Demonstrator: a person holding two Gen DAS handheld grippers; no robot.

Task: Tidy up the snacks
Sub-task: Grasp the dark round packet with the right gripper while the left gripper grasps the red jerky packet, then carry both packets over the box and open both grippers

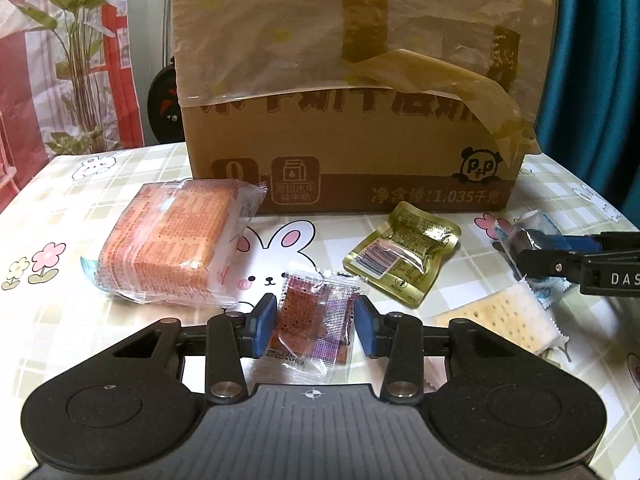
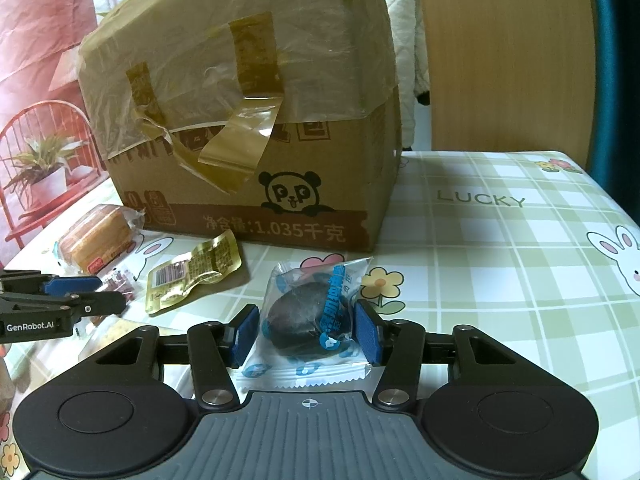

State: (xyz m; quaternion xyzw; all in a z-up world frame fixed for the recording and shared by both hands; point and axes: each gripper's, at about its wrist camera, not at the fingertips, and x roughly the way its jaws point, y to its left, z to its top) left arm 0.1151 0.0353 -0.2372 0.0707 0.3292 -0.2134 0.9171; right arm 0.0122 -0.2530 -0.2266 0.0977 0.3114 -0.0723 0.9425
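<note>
A small clear packet of red and purple snack point(image 1: 310, 314) lies on the checked tablecloth, and my left gripper point(image 1: 314, 325) is shut on it, a blue pad pressing each side. My right gripper point(image 2: 307, 329) is shut on a clear blue-printed packet with a dark round snack point(image 2: 304, 320) inside. In the left wrist view the right gripper point(image 1: 524, 250) comes in from the right edge with that packet point(image 1: 520, 236). In the right wrist view the left gripper point(image 2: 110, 292) shows at the left edge.
A tall taped cardboard box point(image 1: 340, 120) stands at the back of the table point(image 2: 500, 260). A large orange cake packet point(image 1: 172, 244), a gold foil packet point(image 1: 404, 256) and a cracker packet point(image 1: 500, 320) lie in front of it. A potted plant point(image 1: 76, 60) stands beyond the left edge.
</note>
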